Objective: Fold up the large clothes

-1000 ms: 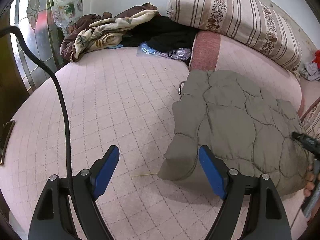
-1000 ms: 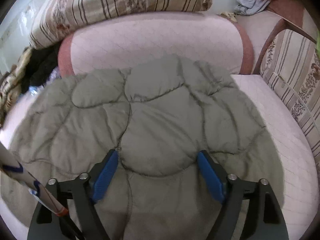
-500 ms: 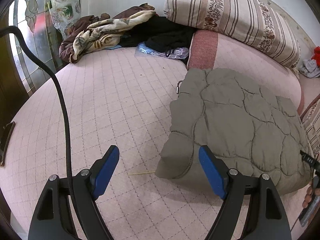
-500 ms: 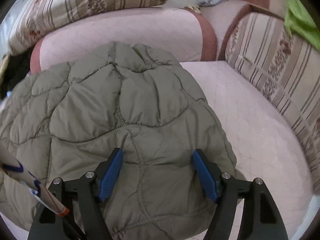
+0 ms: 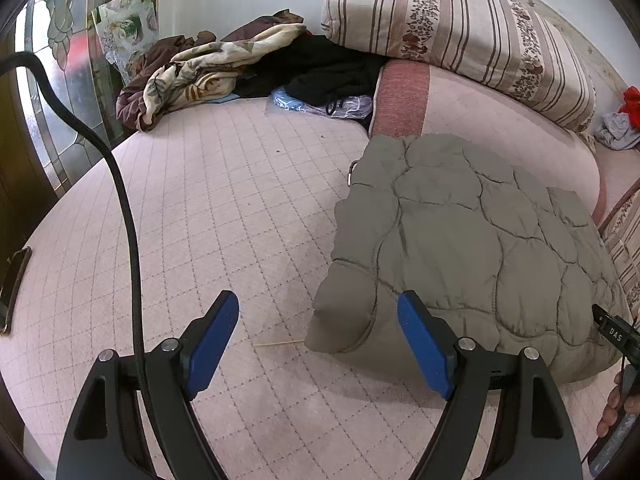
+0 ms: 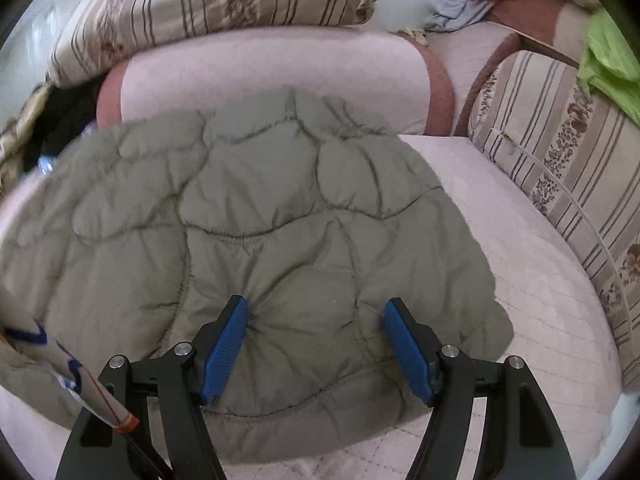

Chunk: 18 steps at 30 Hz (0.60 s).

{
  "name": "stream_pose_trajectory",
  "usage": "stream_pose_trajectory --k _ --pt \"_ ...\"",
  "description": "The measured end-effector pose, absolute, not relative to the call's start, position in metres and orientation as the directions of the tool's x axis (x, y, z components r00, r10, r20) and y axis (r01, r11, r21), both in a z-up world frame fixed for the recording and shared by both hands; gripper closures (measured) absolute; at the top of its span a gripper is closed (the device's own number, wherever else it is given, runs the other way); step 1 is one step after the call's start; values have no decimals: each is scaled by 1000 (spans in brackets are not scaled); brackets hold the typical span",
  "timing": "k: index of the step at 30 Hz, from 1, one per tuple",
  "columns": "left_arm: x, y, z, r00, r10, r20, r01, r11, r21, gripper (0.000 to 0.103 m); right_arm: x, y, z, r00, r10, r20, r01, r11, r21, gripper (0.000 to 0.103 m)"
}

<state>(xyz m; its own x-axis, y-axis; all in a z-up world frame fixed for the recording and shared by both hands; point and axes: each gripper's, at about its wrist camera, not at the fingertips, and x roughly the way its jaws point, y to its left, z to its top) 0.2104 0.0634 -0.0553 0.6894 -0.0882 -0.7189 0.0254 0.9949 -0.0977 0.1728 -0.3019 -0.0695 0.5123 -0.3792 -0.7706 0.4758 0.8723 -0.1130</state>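
The letters "DAS" show on a black part at the right edge of the left view, above the person's fingers (image 5: pixel 616 404). The left gripper (image 5: pixel 318 340) points down at the pink bed (image 5: pixel 200 200), jaws spread and empty, its right pad beside the jacket's near-left corner. The right gripper (image 6: pixel 316 350) tilts down onto the jacket (image 6: pixel 260 220), jaws wide, both pads dimpling the puffed fabric between them. The jacket, olive, quilted and folded to a compact bundle, lies on the bed's right half, near a striped bolster (image 5: pixel 460 28).
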Motion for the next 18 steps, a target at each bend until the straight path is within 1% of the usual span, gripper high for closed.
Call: stream_pose_trajectory --k 3,5,8,11,14,18 --pt "210 62 -55 689 -93 -719 31 995 -98 22 169 -297 -58 522 -394 -756 472 872 -128 28" --pt "210 61 -55 687 -97 -720 33 994 -102 22 160 -286 -43 574 -365 -732 445 890 -95 28" --pt "209 60 -56 684 -99 -722 36 994 -102 22 157 -267 -34 617 -339 -711 395 914 -93 28" --pt "206 58 -55 687 -96 -721 37 995 -97 22 170 -246 -52 602 -300 -740 327 938 -114 28" --pt "206 58 -55 688 -97 -719 40 995 -96 22 182 -243 -72 569 -317 -758 332 933 -141 27" --pt "207 57 -55 683 -103 -723 42 994 -102 22 179 -245 -66 571 -306 -762 325 936 -132 26"
